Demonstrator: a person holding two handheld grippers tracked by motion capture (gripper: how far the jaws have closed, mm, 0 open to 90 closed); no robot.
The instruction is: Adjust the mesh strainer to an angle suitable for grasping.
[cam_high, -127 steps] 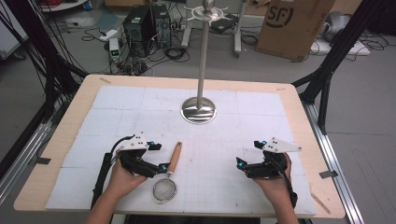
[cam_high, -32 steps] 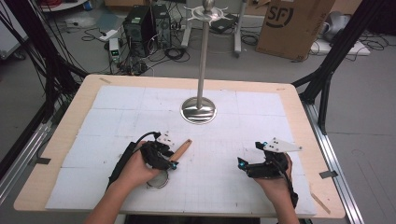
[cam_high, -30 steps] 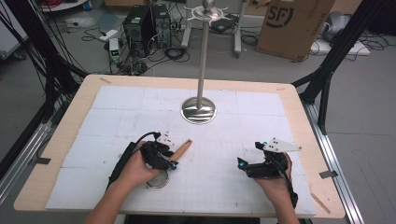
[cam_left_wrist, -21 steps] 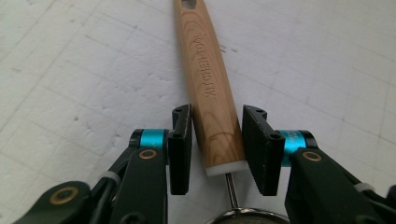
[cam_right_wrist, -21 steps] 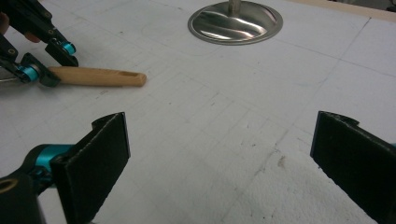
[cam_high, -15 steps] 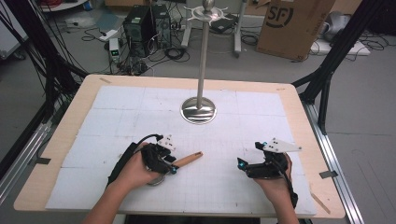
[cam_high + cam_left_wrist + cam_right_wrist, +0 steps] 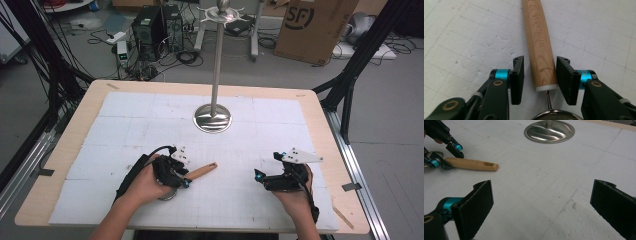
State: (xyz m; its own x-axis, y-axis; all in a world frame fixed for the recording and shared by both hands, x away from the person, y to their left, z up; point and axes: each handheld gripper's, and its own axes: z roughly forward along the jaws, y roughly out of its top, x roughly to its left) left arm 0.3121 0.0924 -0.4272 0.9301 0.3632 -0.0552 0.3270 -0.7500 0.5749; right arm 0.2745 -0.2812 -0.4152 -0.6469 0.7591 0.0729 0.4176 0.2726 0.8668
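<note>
Two grippers over the mat: the left gripper (image 7: 540,80), jaws part-open, straddles the strainer's (image 7: 557,115) "KITCHEN TOOL"-stamped wooden handle (image 7: 540,47) without clamping; the right gripper (image 7: 541,205) gapes wide, empty.

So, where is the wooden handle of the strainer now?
In the high view the wooden handle lies on the white mat, near-left, pointing toward the stand base. Its mesh-side end sits between the open jaws of the left gripper.

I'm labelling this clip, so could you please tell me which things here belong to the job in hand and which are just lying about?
In the job:
- strainer, wooden handle lying between the left gripper fingers, which are open
- left gripper

Lying about:
- metal stand, upright at mid-table
- right gripper, open over bare mat
- white mat
- cardboard box and computer tower on the floor
</note>
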